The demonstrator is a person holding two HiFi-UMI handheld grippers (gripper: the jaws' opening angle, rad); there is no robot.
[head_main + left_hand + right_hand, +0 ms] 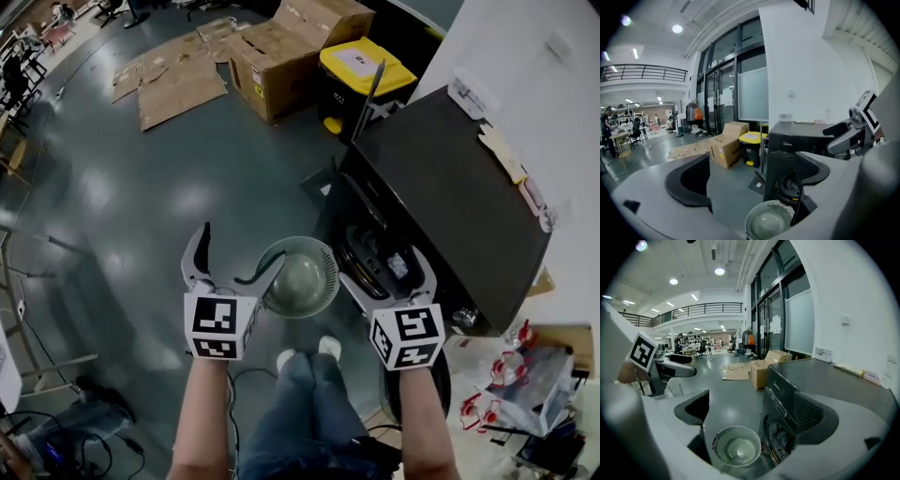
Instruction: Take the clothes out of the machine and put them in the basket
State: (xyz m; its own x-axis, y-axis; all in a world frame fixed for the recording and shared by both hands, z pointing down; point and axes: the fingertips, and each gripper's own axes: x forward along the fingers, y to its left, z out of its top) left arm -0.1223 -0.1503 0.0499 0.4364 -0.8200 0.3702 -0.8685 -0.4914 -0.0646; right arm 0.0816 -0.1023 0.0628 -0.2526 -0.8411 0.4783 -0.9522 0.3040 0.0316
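A black front-loading washing machine [450, 187] stands at the right, its round door opening [780, 441] facing the floor space, with clothes [783, 434] dimly seen inside. A pale round perforated basket [300, 278] sits on the floor just in front of the opening. My left gripper [239, 248] hovers open over the basket's left rim and holds nothing. My right gripper [382, 265] is open and holds nothing, above the machine's front edge to the right of the basket. In the gripper views, the basket [769, 224] [737, 446] lies below both pairs of jaws.
Cardboard boxes [291, 47] and a black bin with a yellow lid [361, 75] stand beyond the machine. Flattened cardboard [178, 80] lies on the grey floor. Red-and-white clutter [506, 384] sits at the lower right. The person's shoes [309, 352] are just behind the basket.
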